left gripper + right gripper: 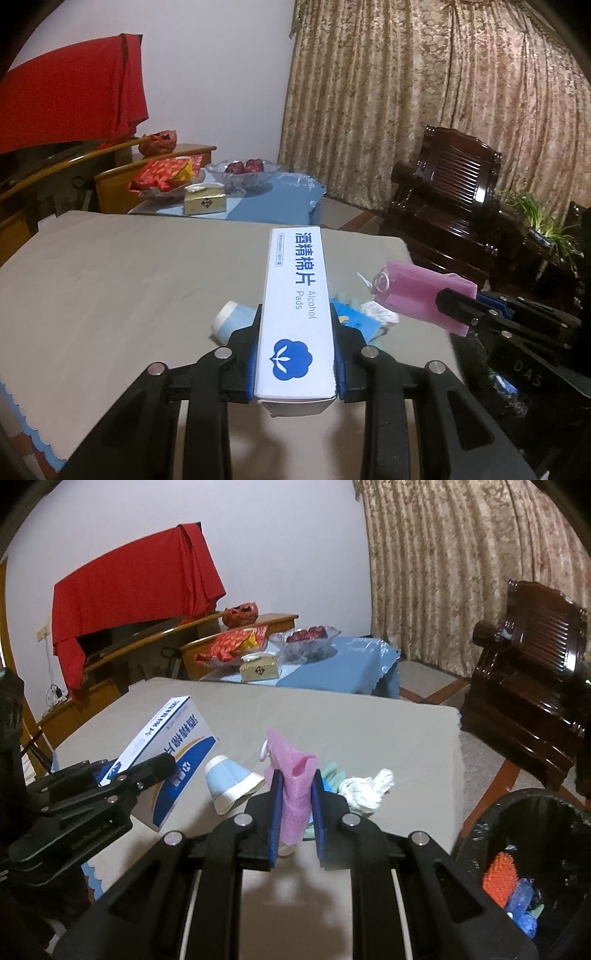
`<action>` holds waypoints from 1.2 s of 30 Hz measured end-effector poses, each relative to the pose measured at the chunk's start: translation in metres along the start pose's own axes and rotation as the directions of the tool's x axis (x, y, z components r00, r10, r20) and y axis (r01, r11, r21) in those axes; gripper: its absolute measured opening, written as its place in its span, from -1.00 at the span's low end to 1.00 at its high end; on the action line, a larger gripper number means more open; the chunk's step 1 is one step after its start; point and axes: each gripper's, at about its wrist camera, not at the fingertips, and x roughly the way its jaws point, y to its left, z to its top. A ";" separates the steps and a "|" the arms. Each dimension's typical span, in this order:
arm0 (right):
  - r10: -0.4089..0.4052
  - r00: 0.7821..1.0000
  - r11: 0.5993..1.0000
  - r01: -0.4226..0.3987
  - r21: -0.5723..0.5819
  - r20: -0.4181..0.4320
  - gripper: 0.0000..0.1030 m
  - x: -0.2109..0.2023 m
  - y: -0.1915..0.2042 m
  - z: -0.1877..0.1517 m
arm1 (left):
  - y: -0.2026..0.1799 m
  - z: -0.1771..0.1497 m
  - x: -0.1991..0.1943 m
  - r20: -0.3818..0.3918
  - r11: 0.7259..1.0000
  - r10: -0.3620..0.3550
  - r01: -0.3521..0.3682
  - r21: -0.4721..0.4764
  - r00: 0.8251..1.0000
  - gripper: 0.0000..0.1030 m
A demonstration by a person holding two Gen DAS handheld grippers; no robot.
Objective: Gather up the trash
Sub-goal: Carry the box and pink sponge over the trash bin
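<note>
Above the beige tabletop (129, 280), a long white cardboard box printed "Alcohol Pads" with a blue flower logo (295, 314) is clamped lengthwise in the left tool (297, 354). To its right, a crumpled pink textured cloth (295, 794) is pinched in the nearly closed right tool (297, 812).

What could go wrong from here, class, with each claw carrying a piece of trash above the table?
1. The left claw grips the long alcohol pads box near one end; it might pivot or slip.
2. The right claw pinches a floppy pink cloth; it might slide out before the black bin.
3. The box might knock the paper cup lying on the table.
</note>
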 end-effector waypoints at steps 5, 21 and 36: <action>-0.024 1.000 1.000 0.024 0.012 0.020 -0.72 -0.019 -0.007 -0.001 | -0.018 0.001 -0.008 0.008 1.000 -0.026 0.026 0.014 1.000 -0.41; -0.157 0.984 0.984 0.148 0.104 0.086 -0.72 -0.092 -0.072 -0.021 | -0.090 0.003 -0.016 -0.002 0.984 -0.154 0.153 0.086 0.988 -0.41; -0.311 0.946 0.939 0.290 0.185 0.092 -0.72 -0.146 -0.143 -0.049 | -0.180 -0.002 -0.010 -0.030 0.937 -0.291 0.291 0.193 0.956 -0.41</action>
